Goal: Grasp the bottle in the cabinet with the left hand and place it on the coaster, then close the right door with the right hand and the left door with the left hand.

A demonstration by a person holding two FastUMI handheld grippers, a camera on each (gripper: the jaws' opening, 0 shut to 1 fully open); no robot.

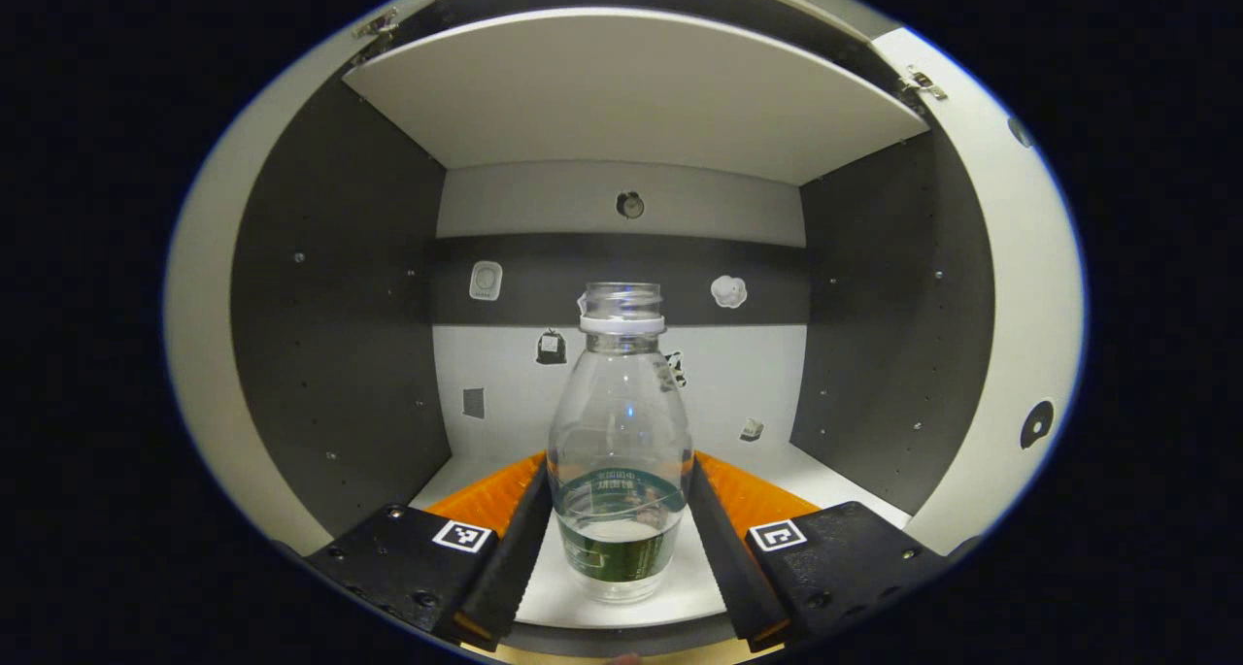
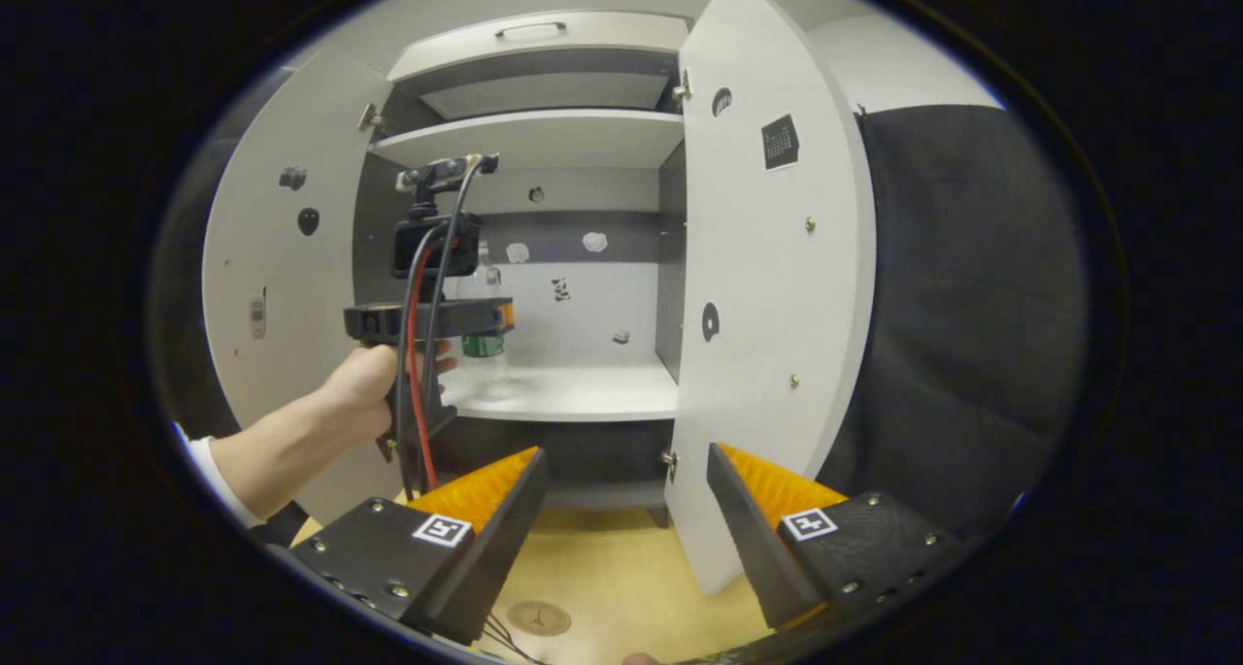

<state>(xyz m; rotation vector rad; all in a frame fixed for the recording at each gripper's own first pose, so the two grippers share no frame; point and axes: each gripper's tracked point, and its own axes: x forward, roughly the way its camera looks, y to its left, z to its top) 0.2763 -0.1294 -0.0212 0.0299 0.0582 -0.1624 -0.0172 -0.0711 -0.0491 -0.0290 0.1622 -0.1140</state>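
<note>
Cabinet (image 1: 320, 286) shelf, lower centre of frame, held the bottle (image 1: 620, 451) upright between your left gripper (image 1: 620, 539) fingers, seemingly just closed on it; you needed to squeeze gently and lift straight. Your right gripper (image 2: 626, 510) hung open, holding nothing.

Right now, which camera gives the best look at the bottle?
The left gripper view: the bottle stands upright, close, between that gripper's fingers. In the right gripper view the bottle is far off, mostly hidden behind the left gripper.

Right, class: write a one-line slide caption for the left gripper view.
Left claw straddles an uncapped clear bottle standing on the open cabinet's shelf, fingers flanking its labelled base.
</note>
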